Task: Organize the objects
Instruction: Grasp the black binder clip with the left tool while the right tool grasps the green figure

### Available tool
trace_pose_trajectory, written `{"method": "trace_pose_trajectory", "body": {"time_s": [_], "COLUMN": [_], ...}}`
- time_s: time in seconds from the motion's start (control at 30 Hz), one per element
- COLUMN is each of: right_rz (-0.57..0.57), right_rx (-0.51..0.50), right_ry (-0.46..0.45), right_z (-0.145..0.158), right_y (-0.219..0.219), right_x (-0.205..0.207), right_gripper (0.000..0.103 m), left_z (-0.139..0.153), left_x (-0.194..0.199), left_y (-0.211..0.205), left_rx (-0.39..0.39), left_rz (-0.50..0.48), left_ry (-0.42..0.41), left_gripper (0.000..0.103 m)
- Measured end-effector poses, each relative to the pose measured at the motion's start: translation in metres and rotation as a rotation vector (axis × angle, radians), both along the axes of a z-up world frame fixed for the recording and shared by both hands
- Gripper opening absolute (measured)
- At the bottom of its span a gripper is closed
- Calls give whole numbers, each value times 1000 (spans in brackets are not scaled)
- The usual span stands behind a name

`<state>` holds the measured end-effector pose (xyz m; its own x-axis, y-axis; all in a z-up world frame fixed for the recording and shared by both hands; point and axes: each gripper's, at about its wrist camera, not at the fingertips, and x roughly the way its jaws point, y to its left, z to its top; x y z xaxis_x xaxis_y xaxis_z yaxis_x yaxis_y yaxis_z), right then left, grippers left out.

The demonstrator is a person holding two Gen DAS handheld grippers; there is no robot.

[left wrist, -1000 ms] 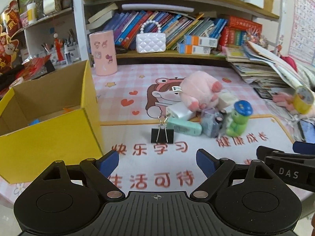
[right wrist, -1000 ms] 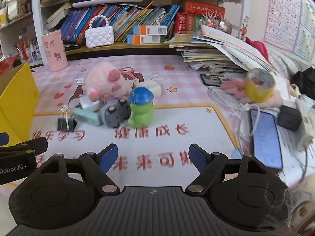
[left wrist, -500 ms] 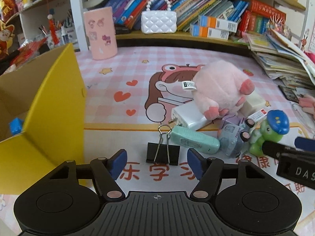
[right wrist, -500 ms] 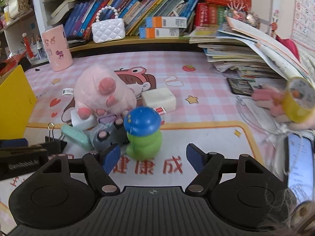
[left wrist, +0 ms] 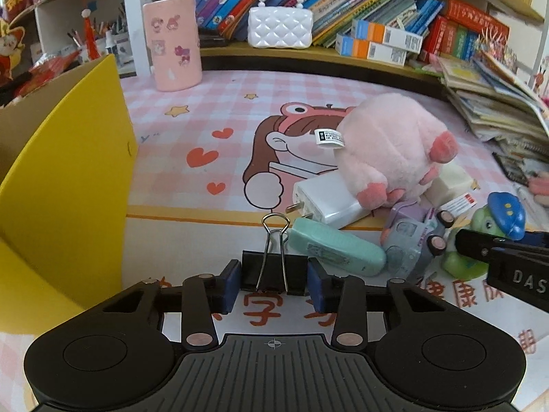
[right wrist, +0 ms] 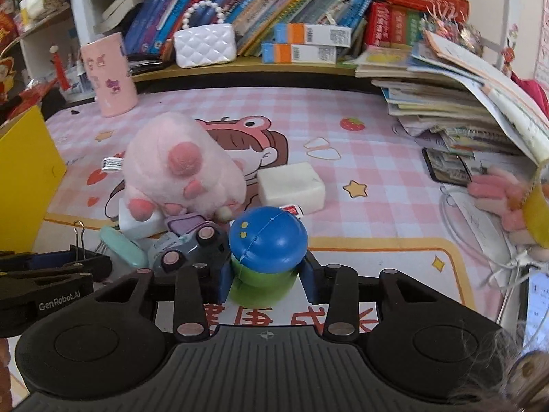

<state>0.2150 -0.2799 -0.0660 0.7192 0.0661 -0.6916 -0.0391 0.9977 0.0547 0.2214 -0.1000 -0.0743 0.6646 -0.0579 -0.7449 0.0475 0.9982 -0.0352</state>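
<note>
Yellow box (left wrist: 65, 185) far left on the pink checked mat (left wrist: 223, 103). Left gripper (left wrist: 273, 283): jaws just closed onto black binder clip (left wrist: 272, 269), wire handles up, blue pads pressing both ends. Mint case (left wrist: 334, 249), grey toy car (left wrist: 410, 240) between. Right gripper (right wrist: 267, 281): jaws just closed, clamped on green figure with blue cap (right wrist: 267, 243), upright on the mat.

The charger (left wrist: 329, 199) is partly covered by the plush (left wrist: 387, 151). The box (left wrist: 61, 185) is cut by the left edge, and its inside cannot be seen. The frog's (right wrist: 264, 257) lower body is hidden behind the right gripper (right wrist: 266, 279). The tape roll (right wrist: 537, 213) is cut off at the right edge.
</note>
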Motion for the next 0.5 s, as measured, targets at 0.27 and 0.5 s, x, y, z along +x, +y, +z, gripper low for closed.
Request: {"method": "trace_pose_trajectory", "body": {"time_s": [0.27,0.5], "right_rz": [-3,-15], "right_rx": [-7,9], "right_ry": [-34,-10], "right_z": [14,21], "right_y": [6,23], "right_x": [-22,-56], "right_gripper": [36,36], "left_z": [19,21], "left_x": [-33,-63], "left_y": [10,29], "left_rx": [-70,-61], "left_rz": [-10,-18], "left_ry": [-38,-44], "left_gripper": [39,39]}}
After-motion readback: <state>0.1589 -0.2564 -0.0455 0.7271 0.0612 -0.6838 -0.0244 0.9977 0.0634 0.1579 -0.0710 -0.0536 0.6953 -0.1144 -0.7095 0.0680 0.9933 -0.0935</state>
